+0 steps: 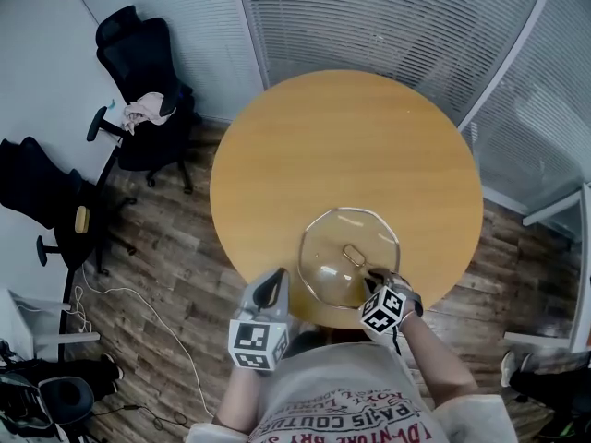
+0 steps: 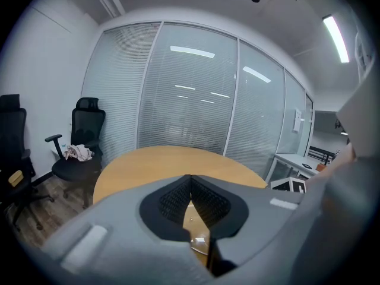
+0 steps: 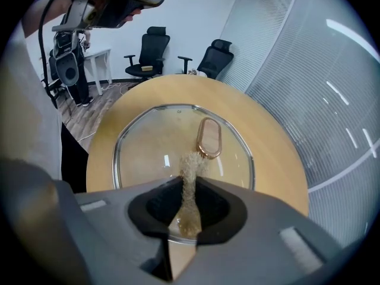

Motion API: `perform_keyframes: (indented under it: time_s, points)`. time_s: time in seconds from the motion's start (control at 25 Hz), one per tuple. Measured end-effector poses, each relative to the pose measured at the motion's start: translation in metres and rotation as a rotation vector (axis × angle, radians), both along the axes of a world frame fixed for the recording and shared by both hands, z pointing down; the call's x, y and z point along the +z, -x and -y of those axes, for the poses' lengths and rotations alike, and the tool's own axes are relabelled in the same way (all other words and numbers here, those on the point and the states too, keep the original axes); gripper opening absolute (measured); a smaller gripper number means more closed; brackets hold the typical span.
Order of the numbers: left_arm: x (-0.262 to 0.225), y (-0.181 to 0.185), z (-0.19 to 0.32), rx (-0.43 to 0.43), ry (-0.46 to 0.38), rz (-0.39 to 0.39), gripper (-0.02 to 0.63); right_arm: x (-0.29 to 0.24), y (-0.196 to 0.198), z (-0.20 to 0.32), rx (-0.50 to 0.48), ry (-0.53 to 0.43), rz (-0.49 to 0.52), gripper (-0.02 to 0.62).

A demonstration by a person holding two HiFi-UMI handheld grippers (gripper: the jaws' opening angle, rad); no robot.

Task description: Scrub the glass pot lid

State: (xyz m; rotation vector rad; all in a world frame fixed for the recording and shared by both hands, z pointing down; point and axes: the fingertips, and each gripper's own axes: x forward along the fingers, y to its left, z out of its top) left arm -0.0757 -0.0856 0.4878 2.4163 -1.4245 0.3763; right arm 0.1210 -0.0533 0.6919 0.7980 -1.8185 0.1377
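Chairs [image 1: 138, 90] stand left of the table [image 1: 342, 137]. The left gripper [image 1: 274, 282] is at the table's near edge, just beside the lid [image 1: 332, 247]. Its own view shows its jaws pressed together on nothing. The lid lies flat near that edge. Only the right gripper view shows the right gripper [image 3: 189, 183] clamped on a tan scrubber [image 3: 191, 162]. The scrubber's tip is by the lid's handle [image 3: 208, 136]. The head view does not make the scrubber out.

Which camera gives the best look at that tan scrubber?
The right gripper view: the scrubber is pinched in the right claw, its tip near the lid handle. In the head view the claw mostly hides it; the left gripper view doesn't show it.
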Motion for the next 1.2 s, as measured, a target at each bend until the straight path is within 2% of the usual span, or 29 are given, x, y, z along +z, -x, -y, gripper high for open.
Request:
perform_keyframes:
  time_s: [0.44,0.64,0.84,0.96,1.2]
  points:
    - [0.002,0.033,-0.012,0.038,0.002,-0.01,0.008,0.0,0.042,-0.013,0.093,0.016,0.011,0.063]
    - [0.001,0.045,-0.014,0.041,0.003,-0.015,0.008,-0.002,0.058,-0.014,0.139,0.048,0.068,0.063]
    - [-0.004,0.049,-0.013,0.036,-0.008,-0.016,0.008,-0.008,0.075,-0.018,0.134,0.069,0.141,0.063]
    - [-0.008,0.046,-0.009,0.036,-0.018,-0.015,0.008,-0.022,0.072,-0.013,0.164,0.014,0.196,0.063]
    - [-0.014,0.015,0.002,0.039,-0.031,-0.018,0.006,-0.045,0.032,-0.003,0.149,-0.033,0.2,0.063]
